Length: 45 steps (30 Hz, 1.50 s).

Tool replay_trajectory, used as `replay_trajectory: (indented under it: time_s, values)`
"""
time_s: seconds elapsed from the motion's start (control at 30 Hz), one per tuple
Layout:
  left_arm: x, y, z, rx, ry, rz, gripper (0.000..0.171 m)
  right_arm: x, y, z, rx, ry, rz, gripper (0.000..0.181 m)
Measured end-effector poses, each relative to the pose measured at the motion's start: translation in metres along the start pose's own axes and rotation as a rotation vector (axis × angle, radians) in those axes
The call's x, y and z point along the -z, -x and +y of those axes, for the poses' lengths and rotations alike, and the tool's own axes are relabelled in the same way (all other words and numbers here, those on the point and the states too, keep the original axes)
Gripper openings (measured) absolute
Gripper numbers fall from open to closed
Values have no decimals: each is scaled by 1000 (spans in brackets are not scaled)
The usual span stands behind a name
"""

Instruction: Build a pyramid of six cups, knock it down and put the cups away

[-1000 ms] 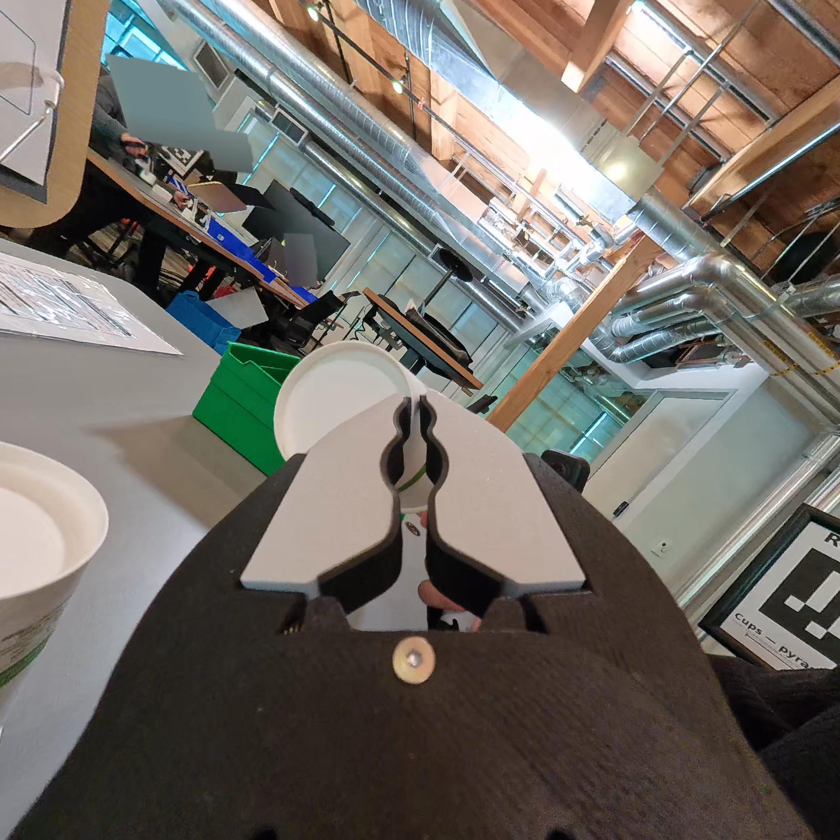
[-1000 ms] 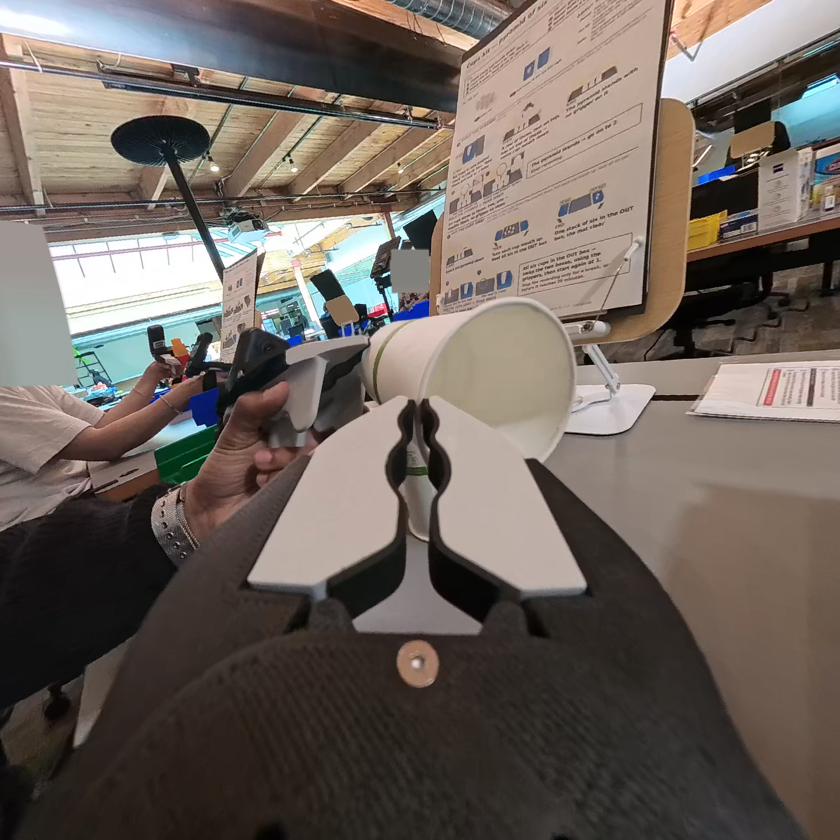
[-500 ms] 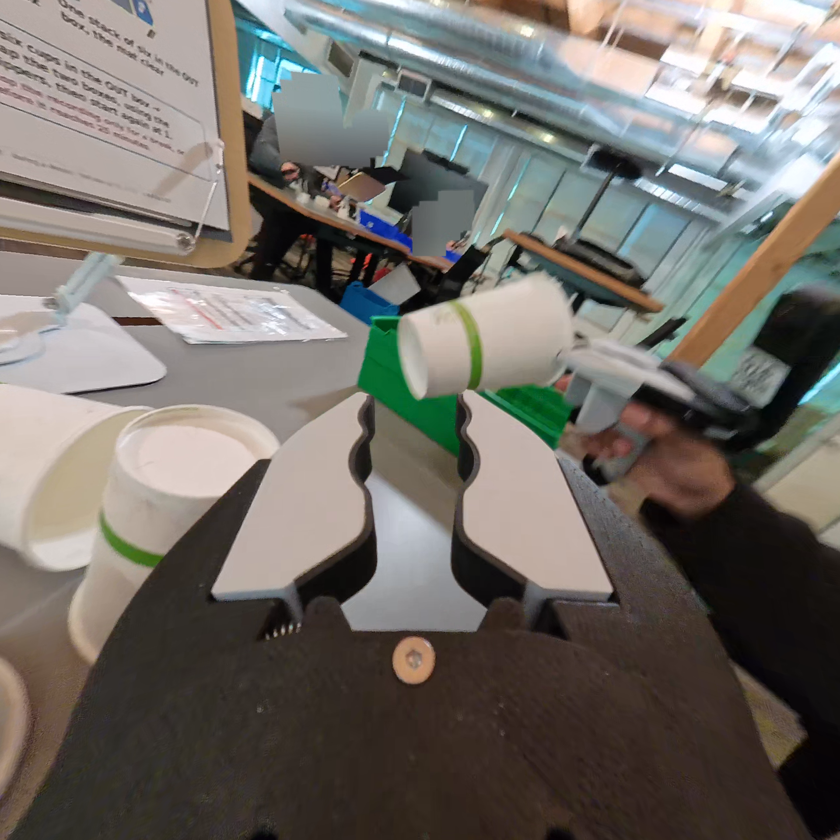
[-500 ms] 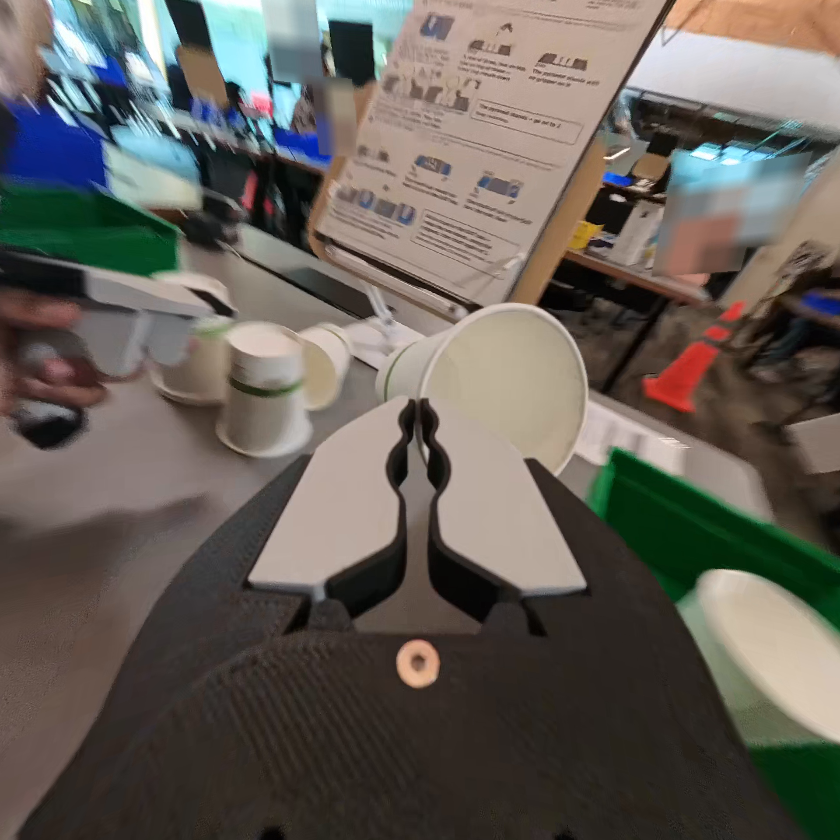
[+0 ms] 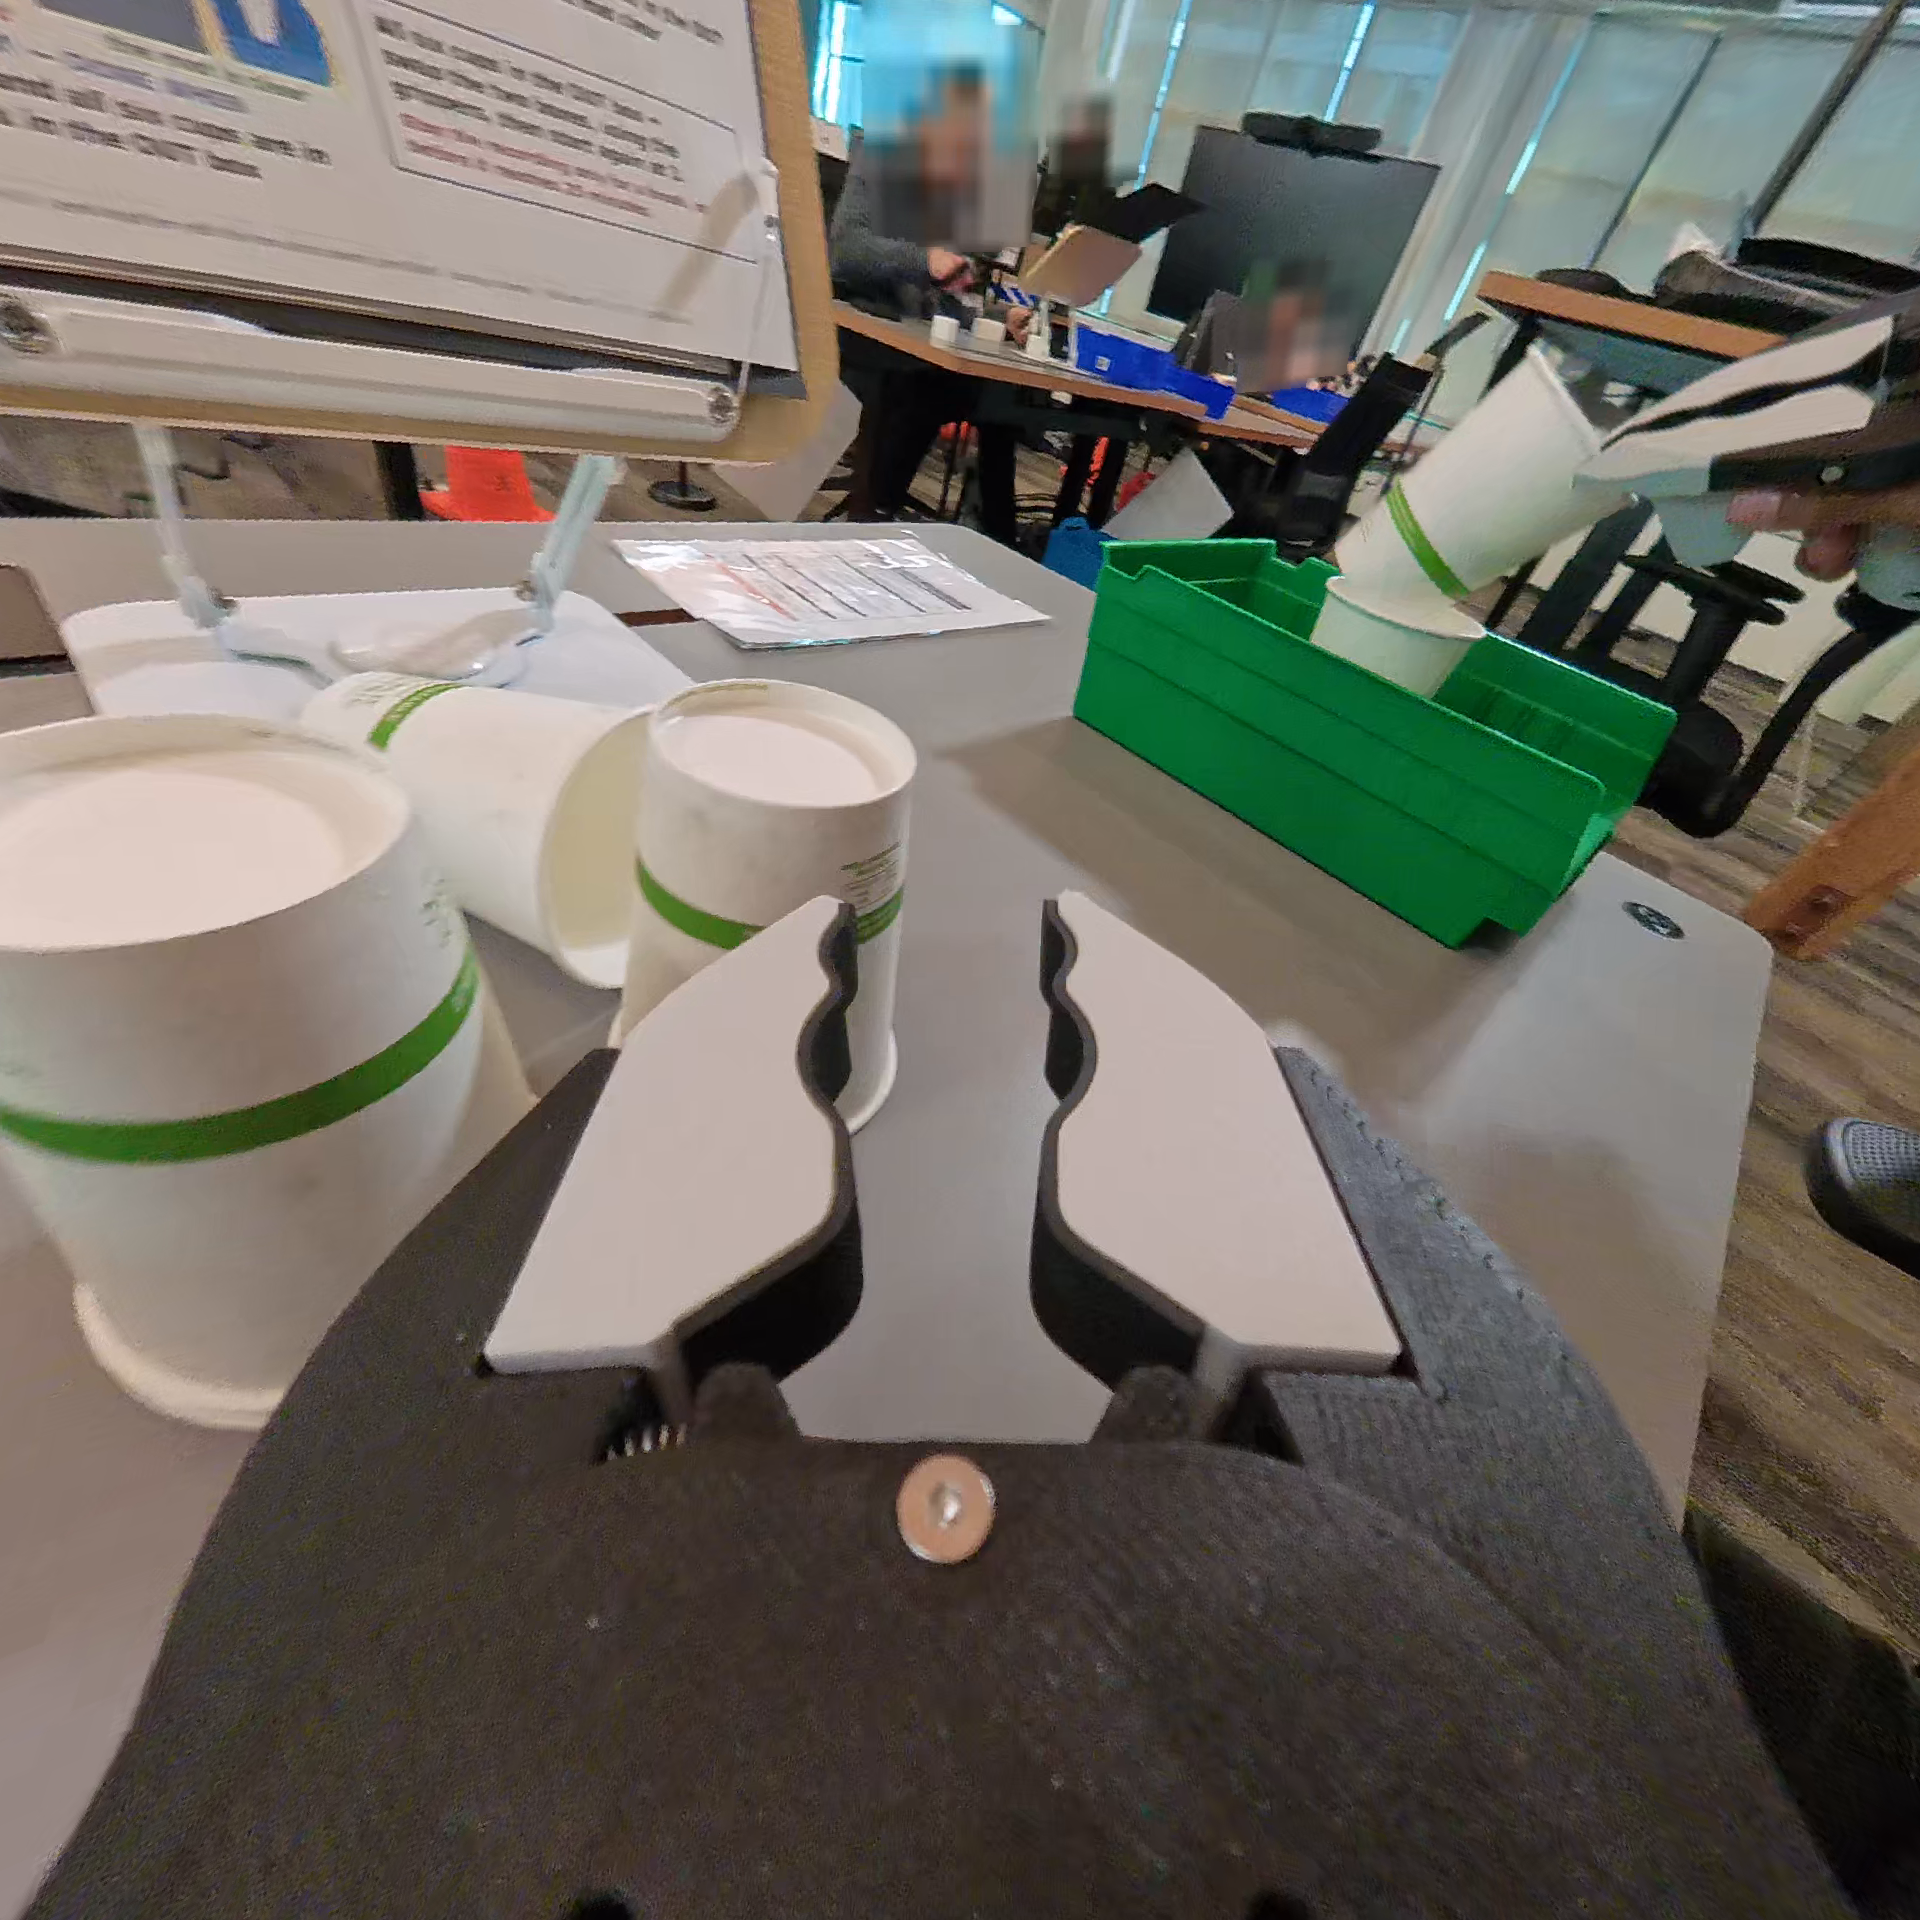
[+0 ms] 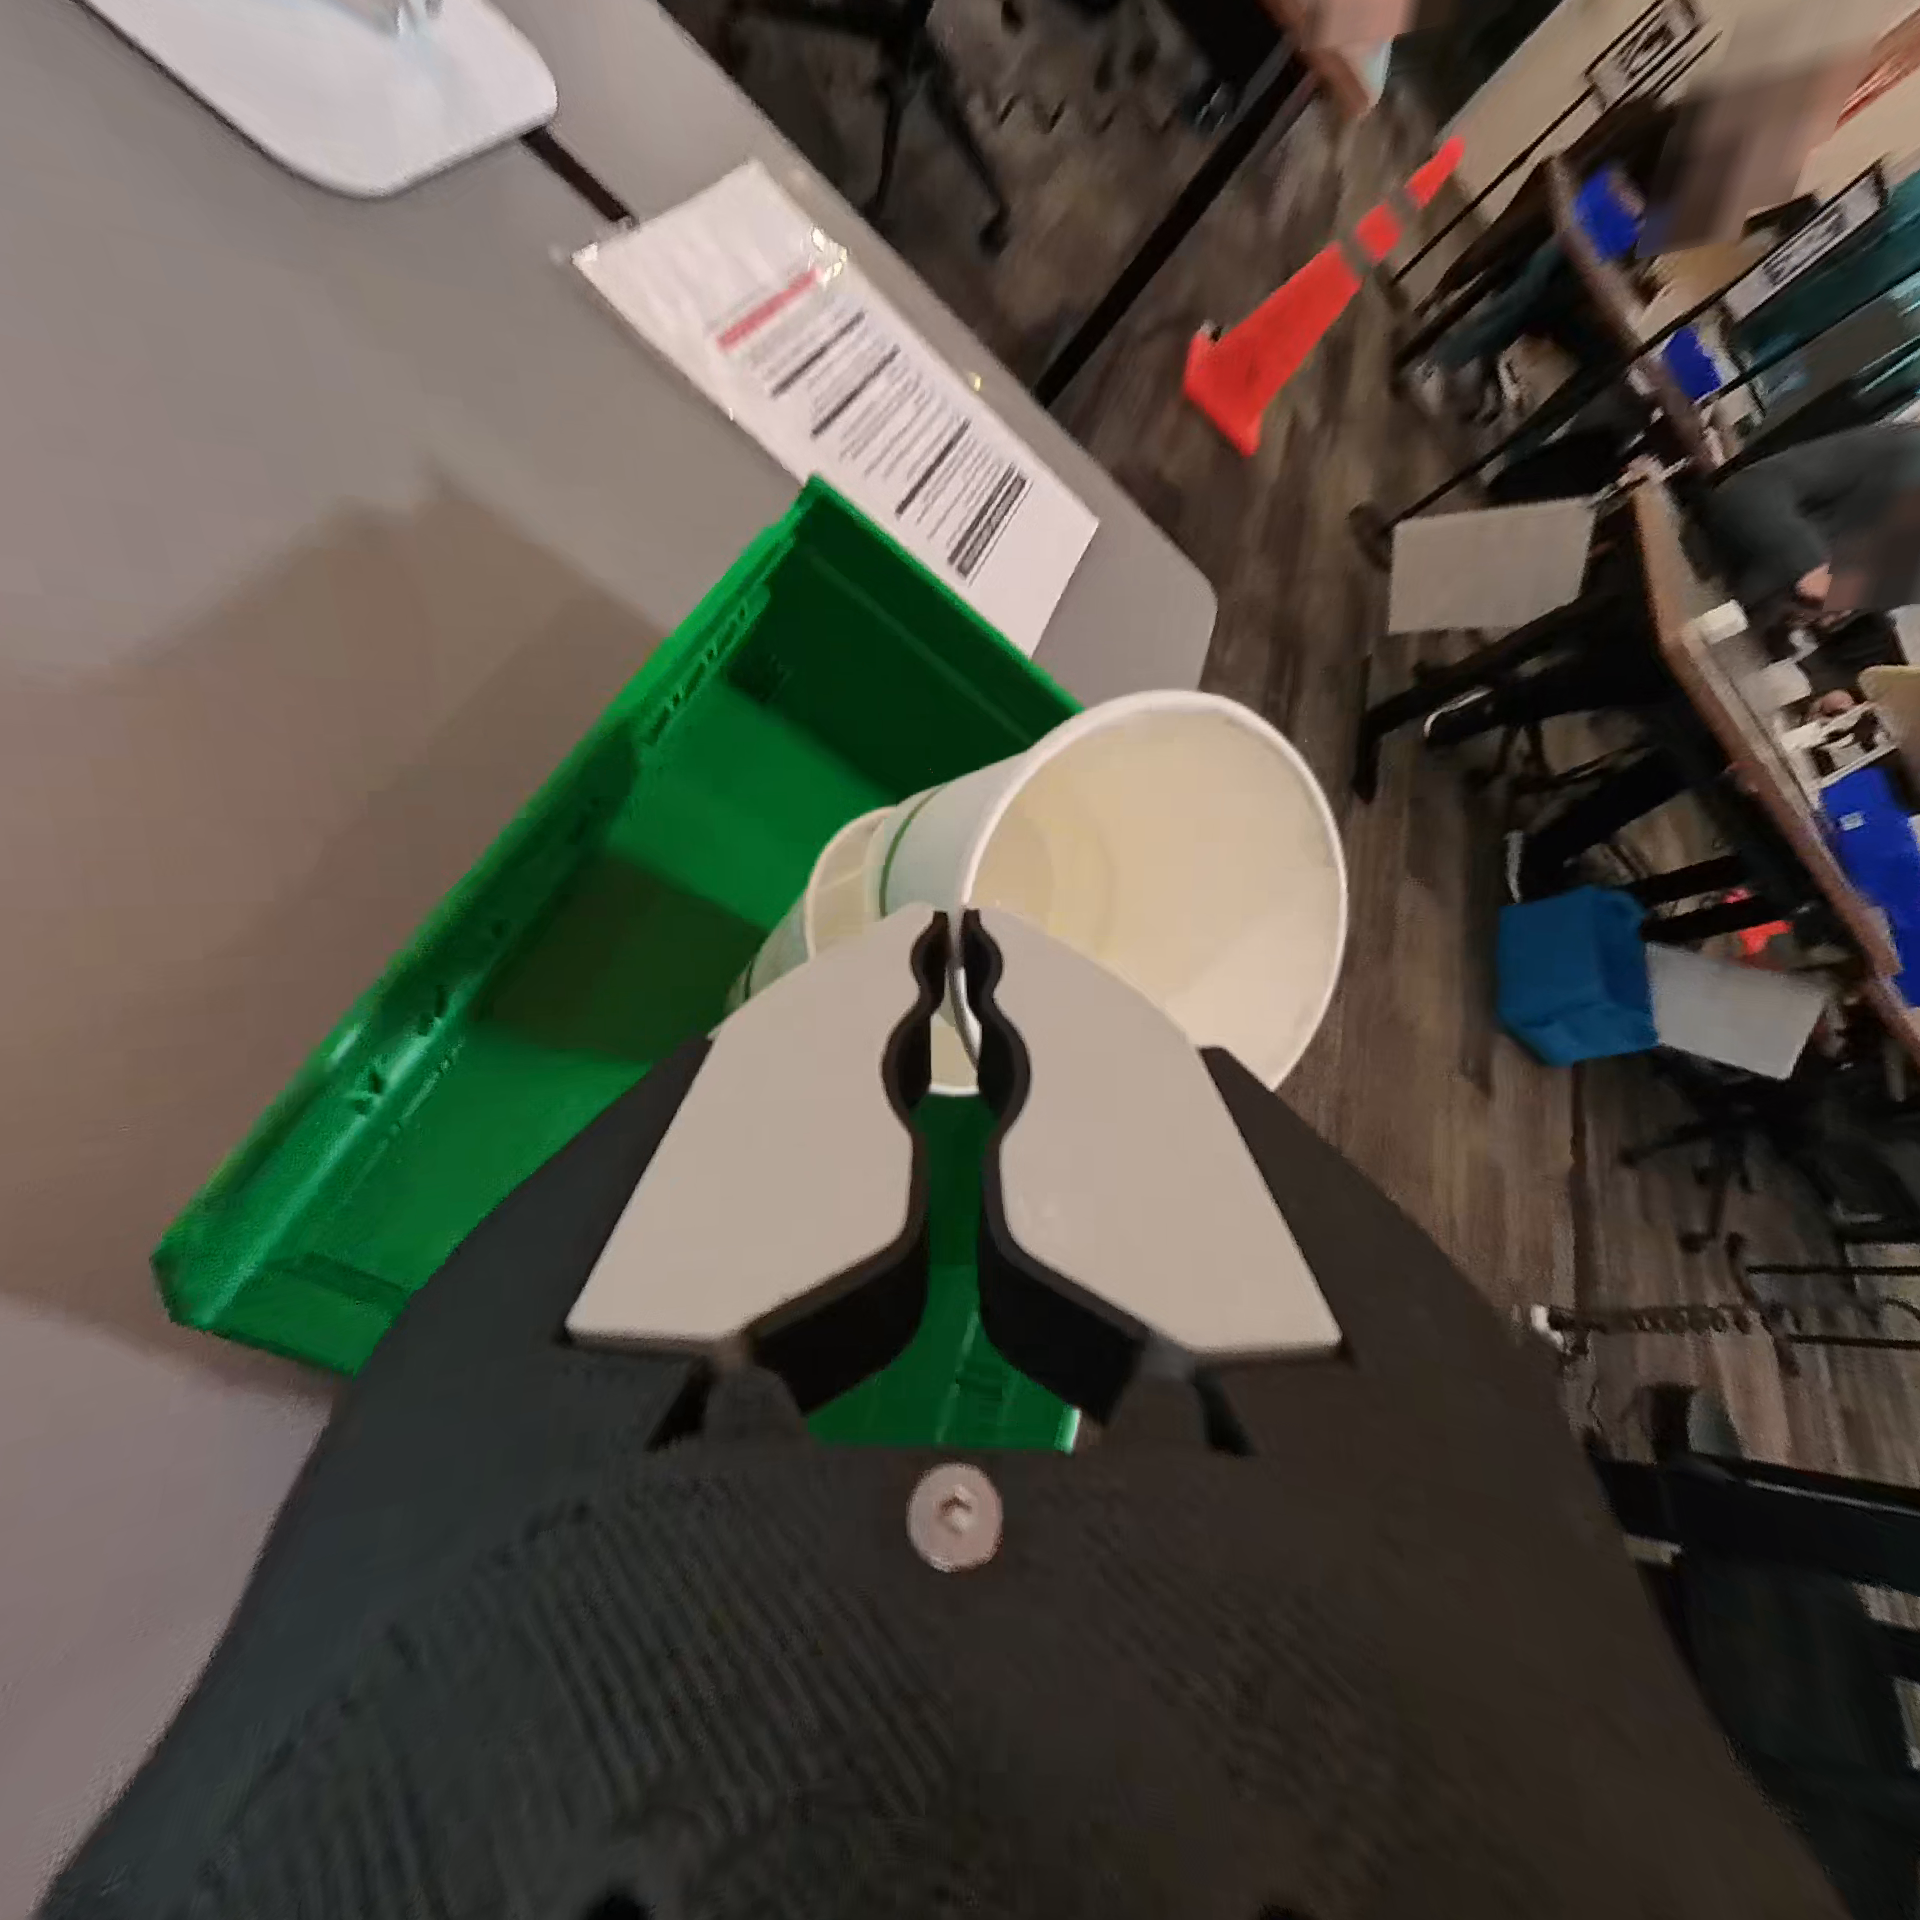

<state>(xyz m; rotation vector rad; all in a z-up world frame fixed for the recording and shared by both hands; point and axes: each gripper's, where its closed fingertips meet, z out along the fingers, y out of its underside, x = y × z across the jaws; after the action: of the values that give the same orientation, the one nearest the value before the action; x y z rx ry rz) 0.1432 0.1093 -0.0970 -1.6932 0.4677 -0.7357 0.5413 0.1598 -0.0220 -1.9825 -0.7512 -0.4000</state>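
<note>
The left gripper (image 5: 948, 914) stands open with a wide gap between its grey fingers and holds nothing, low over the grey table (image 5: 1195, 852). Just beside its left finger stands an upturned white paper cup with a green band (image 5: 774, 831). A larger-looking upturned cup of the same kind (image 5: 208, 997) stands nearer at the left, and a third cup lying on its side (image 5: 499, 790) rests between and behind them.

The right gripper (image 6: 958, 920) is closed on the rim of a tilted white paper cup with a green band (image 6: 1153, 862), whose base enters another white cup (image 6: 831, 904) inside the green plastic bin (image 6: 582, 935). Beyond the bin lies a laminated printed sheet (image 6: 862, 384), with the white stand base (image 6: 343, 94) farther off.
</note>
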Motion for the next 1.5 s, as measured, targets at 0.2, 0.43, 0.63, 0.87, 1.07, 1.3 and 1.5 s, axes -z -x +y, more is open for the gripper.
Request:
replay_trajectory:
  time_s: [0.2, 0.43, 0.63, 0.87, 1.07, 1.3, 1.5]
  values:
    - [18, 11, 2, -15, -4, -66, 34, -16, 9, 16, 25, 121, -107, 4]
    - [25, 13, 6, -32, 8, -85, 34, -21, 30, 33, 111, 260, -206, 3]
    - [23, 12, 9, -35, 20, -76, 34, -21, 21, 25, 192, 241, -85, 6]
    - [23, 13, 10, -33, 22, -77, 34, -20, 28, 10, 192, 173, -86, 13]
    - [23, 15, 10, -26, 22, -80, 34, -17, 14, 6, 179, 154, -6, 13]
    - [18, 13, 10, -32, 23, -68, 34, -9, 2, -6, 62, 72, 43, 14]
    - [5, 6, 10, -68, 42, -29, 34, 20, 39, -80, -189, -339, -163, 16]
